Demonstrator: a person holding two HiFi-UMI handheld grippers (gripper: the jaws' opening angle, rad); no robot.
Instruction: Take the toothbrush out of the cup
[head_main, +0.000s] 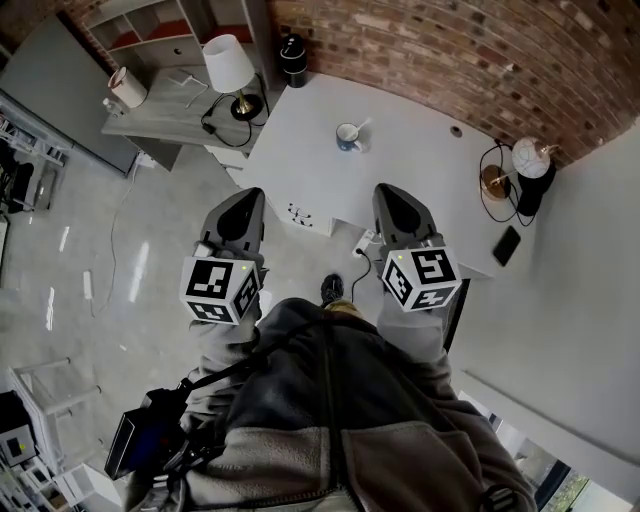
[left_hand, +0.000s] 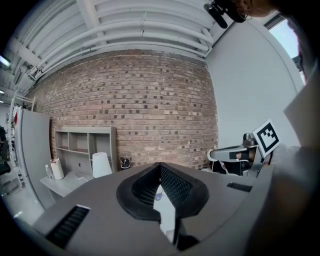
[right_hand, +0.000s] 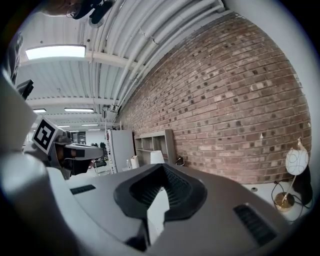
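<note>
1. Head view is showing the toothbrush (head_main: 362, 126) in the cup (head_main: 347, 138) on the bench (head_main: 420, 165), at 12 o'clock.
2. Left gripper (head_main: 251, 196) and right gripper (head_main: 389, 192) are hanging closed, empty; one needs opening before approaching.

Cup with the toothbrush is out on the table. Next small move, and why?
Probably reach the right tool forward toward the cup, opening it on the way. The cup stands far out on the table, toothbrush leaning out of it; this tool and the left tool are shut, empty and well short of it.
</note>
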